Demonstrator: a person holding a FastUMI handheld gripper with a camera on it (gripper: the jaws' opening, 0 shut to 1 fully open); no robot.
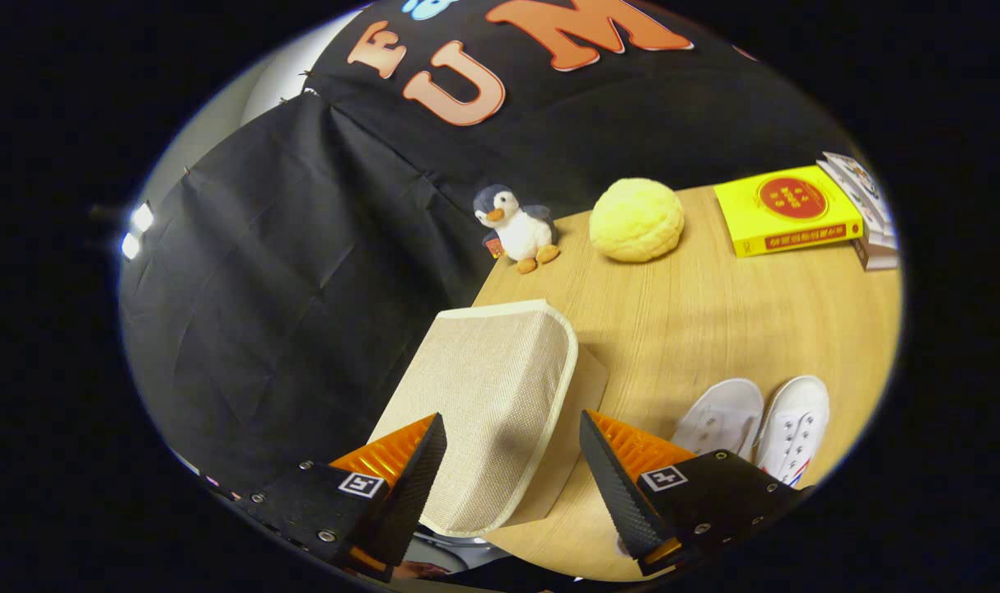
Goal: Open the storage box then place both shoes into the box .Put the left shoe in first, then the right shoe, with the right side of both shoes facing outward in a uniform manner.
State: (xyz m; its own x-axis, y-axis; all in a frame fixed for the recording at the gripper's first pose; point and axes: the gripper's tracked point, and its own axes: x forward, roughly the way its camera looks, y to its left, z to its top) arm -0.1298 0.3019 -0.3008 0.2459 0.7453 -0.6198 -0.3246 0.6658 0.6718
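A beige fabric storage box [492, 379] with a pale trimmed lid stands on the wooden table [698, 321], close to its left edge. The lid lies down over the box. My gripper [512, 420] is open and hangs over the near end of the box, one finger on each side of the lid. The left finger sits at the lid's edge and the right finger stands a little off it. Two white shoes [718, 416] [796, 420] lie side by side on the table beyond the right finger, toes pointing away from me.
At the table's far side sit a penguin plush [516, 226], a round yellow plush [637, 220], a yellow book [784, 212] and a stack of books [866, 210]. The table's left edge drops off right beside the box.
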